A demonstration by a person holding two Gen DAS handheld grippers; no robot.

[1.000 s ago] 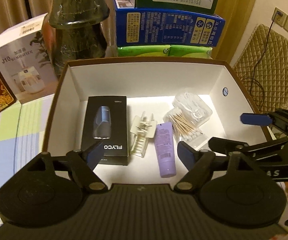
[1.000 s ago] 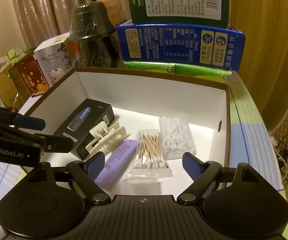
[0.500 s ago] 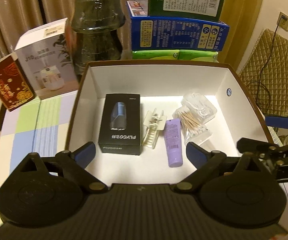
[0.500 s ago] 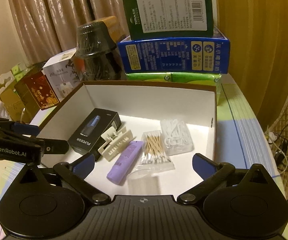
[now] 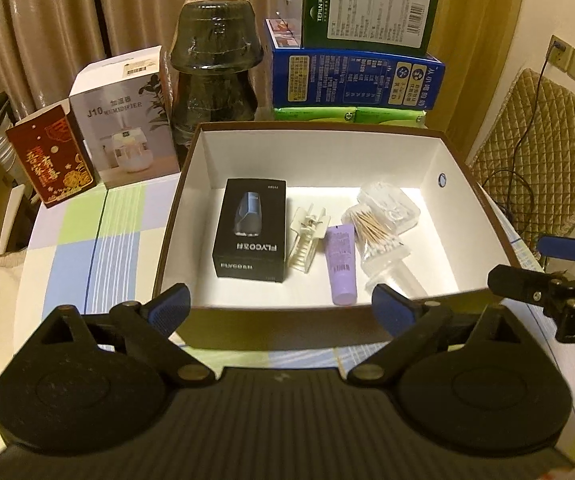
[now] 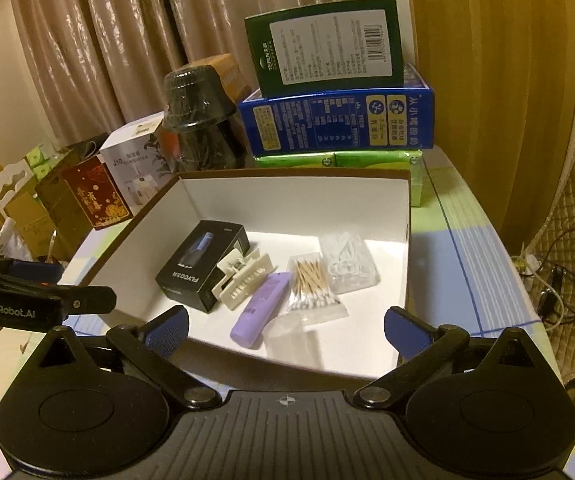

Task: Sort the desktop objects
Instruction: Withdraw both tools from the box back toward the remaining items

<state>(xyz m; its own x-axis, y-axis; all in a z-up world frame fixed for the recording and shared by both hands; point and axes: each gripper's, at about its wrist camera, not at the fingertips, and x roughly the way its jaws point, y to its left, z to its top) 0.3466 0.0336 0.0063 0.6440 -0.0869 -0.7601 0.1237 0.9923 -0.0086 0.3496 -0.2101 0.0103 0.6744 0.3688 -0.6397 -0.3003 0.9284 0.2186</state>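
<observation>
Five items lie on the white floor of the open brown-rimmed box (image 5: 175,208), all loose, none held. Black FLYCO carton (image 5: 251,230) sits flat at the left of the row, label face up. Just beside it on its right, the cream plastic clip (image 5: 305,236), touching or nearly touching the carton in the right wrist view. Next, the purple tube (image 5: 342,264), lying lengthwise with its cap end toward the near wall. The bag of cotton swabs (image 5: 375,232) is just right of the tube, its near end overlapping a clear empty-looking flap of plastic. The clear bag of white floss picks (image 6: 347,262) lies behind and to the right of the swabs, touching them.

Left gripper (image 5: 279,304) hovers over the near wall of the box, jaws spread wide, nothing between the blue pads. Right gripper (image 6: 285,326) likewise over the near wall, jaws spread wide, empty. Each gripper shows at the edge of the other's view, outside the box walls.

Box sits on a checked tablecloth (image 5: 99,236). Behind it: a dark wrapped jar (image 5: 215,76), a white humidifier box (image 5: 127,120), a red patterned box (image 5: 53,160), and a stack of a green box (image 5: 367,12) on a blue box (image 5: 351,80) on green packs (image 5: 347,114). Curtains (image 5: 47,20) at the back.
</observation>
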